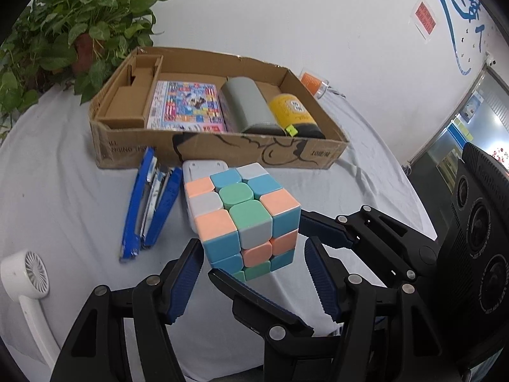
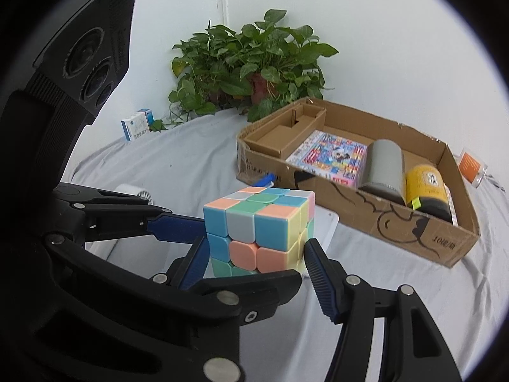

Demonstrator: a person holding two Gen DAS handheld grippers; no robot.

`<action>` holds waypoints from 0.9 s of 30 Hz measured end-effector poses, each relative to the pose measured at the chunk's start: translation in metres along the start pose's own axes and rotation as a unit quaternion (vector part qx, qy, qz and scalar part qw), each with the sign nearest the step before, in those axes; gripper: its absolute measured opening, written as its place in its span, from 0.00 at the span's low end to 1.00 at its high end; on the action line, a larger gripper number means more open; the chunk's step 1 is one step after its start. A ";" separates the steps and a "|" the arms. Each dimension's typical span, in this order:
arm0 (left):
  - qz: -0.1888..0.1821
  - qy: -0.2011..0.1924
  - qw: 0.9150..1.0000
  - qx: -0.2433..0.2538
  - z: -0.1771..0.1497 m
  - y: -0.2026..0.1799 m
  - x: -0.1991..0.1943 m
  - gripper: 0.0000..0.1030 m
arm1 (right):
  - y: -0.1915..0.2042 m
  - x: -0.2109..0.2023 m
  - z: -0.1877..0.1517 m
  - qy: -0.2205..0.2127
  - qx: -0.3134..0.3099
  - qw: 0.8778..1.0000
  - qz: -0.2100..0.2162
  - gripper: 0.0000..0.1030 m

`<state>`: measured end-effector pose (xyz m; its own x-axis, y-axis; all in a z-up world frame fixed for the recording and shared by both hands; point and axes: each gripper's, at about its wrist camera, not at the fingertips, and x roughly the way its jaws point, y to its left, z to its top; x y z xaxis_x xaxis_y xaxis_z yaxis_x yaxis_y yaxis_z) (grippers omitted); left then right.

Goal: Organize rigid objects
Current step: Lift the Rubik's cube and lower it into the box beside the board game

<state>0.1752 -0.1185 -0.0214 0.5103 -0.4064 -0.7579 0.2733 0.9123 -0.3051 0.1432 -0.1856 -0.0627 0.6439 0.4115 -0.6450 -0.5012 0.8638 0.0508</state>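
Left wrist view: my left hand-held gripper (image 1: 254, 254) is about half open, its blue pads (image 1: 187, 273) against opposite sides of the pastel puzzle cube (image 1: 245, 219).
Right hand-held gripper (image 2: 254, 254): mine too, also about half open and closed on the same cube (image 2: 259, 229); its pads (image 2: 318, 273) grip the cube's lower part, crossing my left gripper's fingers.
Cube: held between both grippers, clear of the grey cloth-covered surface (image 1: 63, 191), in front of the cardboard box (image 1: 219, 156) and not inside it.
Cardboard box: open tray, my landmark, standing on the surface.
Inside the box: a colourful printed flat box (image 1: 187, 108) lies near the middle, a grey cylinder (image 1: 248, 105) on its side just beside it, then a yellow-labelled can (image 1: 292, 114) touching the cylinder, towards the box's right end.
Box's left end: a cardboard insert (image 1: 133, 95) fills it.
In front of the box: blue staplers or cutters (image 1: 149, 203), I cannot tell which, lie on the surface; a white flat item (image 1: 203, 168) sits under the cube.
Behind the box: a potted green plant (image 1: 82, 35).
Right of the box: a clear tube with an orange label (image 1: 313, 82) on its side.
Well in front of the box, left: a white hand fan (image 1: 28, 283).
Far left of the box, right wrist view: a small blue-and-white carton (image 2: 136, 124).
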 end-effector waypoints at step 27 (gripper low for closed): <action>0.030 -0.071 0.997 0.026 0.148 0.058 -0.011 0.61 | -0.034 0.065 0.120 -0.017 0.004 1.000 0.006 0.59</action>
<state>0.3059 -0.0684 0.0542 0.6366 -0.3569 -0.6836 0.2783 0.9331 -0.2279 0.2717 -0.1533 -0.0149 0.6566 0.4313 -0.6187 -0.5049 0.8608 0.0643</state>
